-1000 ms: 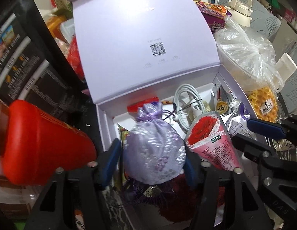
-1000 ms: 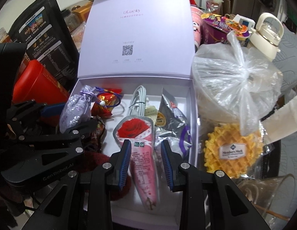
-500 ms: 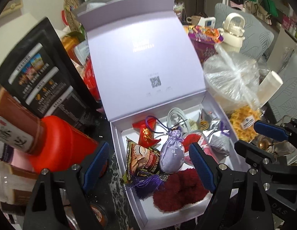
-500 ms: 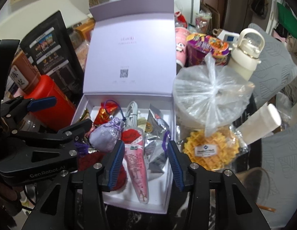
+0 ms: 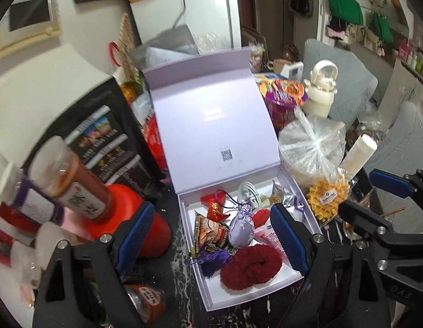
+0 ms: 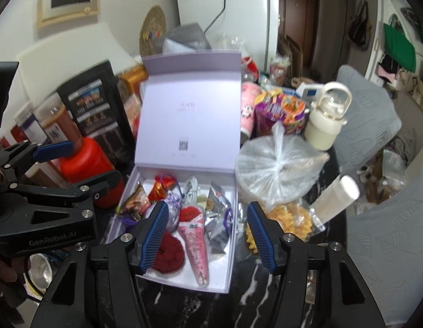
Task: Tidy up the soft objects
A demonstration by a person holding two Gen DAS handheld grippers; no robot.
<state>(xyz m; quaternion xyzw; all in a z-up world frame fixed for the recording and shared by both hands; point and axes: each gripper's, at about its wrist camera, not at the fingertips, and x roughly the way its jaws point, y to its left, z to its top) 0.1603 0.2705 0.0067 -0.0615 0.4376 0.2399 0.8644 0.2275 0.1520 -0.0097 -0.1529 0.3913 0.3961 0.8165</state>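
Left wrist view: left gripper (image 5: 211, 235) and right gripper (image 6: 207, 236) both hang with jaws wide, holding nothing. Soft lilac cloth pouch (image 5: 241, 229) lies inside the pale purple box (image 5: 196, 273). Next, reach down slowly and squeeze gently.

Matt lilac card box (image 5: 216, 125); satin-sheen pouch (image 5: 241, 229); fuzzy red scrunchie (image 5: 251, 266); crinkled clear plastic bag (image 6: 277, 164).

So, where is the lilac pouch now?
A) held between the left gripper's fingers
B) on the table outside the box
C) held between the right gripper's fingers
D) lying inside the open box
D: the lilac pouch lies inside the open box beside the red scrunchie, and both the left gripper and the right gripper are open and empty.
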